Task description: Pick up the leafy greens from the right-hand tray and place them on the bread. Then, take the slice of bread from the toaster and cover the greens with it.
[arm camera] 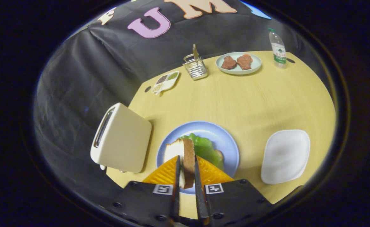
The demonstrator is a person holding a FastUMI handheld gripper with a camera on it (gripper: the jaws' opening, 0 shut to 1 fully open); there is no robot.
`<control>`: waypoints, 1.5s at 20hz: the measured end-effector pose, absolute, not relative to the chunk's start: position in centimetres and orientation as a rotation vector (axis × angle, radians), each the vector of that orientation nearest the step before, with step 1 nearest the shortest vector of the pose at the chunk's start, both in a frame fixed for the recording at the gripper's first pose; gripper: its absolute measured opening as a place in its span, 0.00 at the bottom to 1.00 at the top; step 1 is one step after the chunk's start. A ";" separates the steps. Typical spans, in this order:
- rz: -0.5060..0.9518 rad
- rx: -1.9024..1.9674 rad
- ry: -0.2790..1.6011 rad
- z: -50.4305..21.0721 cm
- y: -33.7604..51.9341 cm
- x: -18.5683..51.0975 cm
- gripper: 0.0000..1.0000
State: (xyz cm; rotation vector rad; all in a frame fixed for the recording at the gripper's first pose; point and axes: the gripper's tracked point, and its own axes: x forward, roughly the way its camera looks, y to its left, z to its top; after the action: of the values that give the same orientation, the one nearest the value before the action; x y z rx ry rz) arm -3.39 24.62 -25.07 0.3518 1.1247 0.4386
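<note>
My gripper [187, 164] is shut on a slice of bread [185, 157], which stands on edge between both fingers with its brown crust facing right. It hangs over the blue plate [226, 138]. On that plate, just beyond the fingers, lie the leafy greens [205, 148], with a bit of another bread slice [219, 155] peeking out beneath them on the right. The cream toaster [122, 138] stands to the left of the plate, its slot facing left. The white tray [285, 156] sits to the right of the plate.
At the far side of the round wooden table [251, 97] stand a wire rack [195, 67], a pale plate with two pieces of meat [238, 62], a water bottle [278, 49] and a small divided dish [166, 82].
</note>
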 end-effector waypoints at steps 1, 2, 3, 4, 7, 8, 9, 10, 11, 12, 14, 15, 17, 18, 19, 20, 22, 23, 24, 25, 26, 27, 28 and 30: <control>0.432 0.335 1.126 -25.4 24.2 -3.7 0.36; 0.433 0.319 1.126 -25.5 23.7 -3.8 0.43; 0.433 0.309 1.122 -25.8 23.5 -3.8 0.49; 0.437 0.307 1.113 -25.6 23.4 -3.7 0.55; 0.442 0.284 1.070 -24.9 22.7 -3.0 0.75; 0.448 0.271 1.050 -24.6 22.6 -2.7 0.81; 0.456 0.259 1.026 -24.0 22.4 -2.5 0.87; 0.464 0.249 0.998 -23.4 22.2 -2.3 0.94; 0.471 0.237 0.967 -22.7 22.1 -2.2 1.00; 0.478 0.228 0.930 -21.8 21.9 -2.0 1.00; 0.480 0.204 0.851 -19.7 21.2 -1.4 1.00; 0.481 0.192 0.810 -18.6 20.9 -1.4 1.00; 0.477 0.167 0.726 -16.3 20.1 -1.2 1.00; 0.471 0.153 0.688 -15.1 19.7 -1.1 1.00; 0.464 0.144 0.651 -13.8 19.2 -1.1 1.00; 0.459 0.141 0.612 -12.5 18.8 -1.0 1.00; 0.431 0.140 0.524 -9.8 17.8 -0.6 1.00; 0.407 0.139 0.477 -8.4 16.9 -0.3 1.00; 0.380 0.136 0.433 -7.1 15.9 -0.1 1.00; 0.354 0.132 0.391 -5.7 14.8 -0.1 1.00; 0.325 0.125 0.354 -4.6 13.7 0.1 1.00; 0.298 0.116 0.322 -3.9 12.7 0.2 1.00; 0.272 0.111 0.290 -3.0 11.7 0.3 1.00; 0.228 0.093 0.226 -1.4 9.9 0.2 1.00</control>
State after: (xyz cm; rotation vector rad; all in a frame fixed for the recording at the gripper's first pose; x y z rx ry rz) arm 0.17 9.93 -1.38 0.0935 0.2262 0.2281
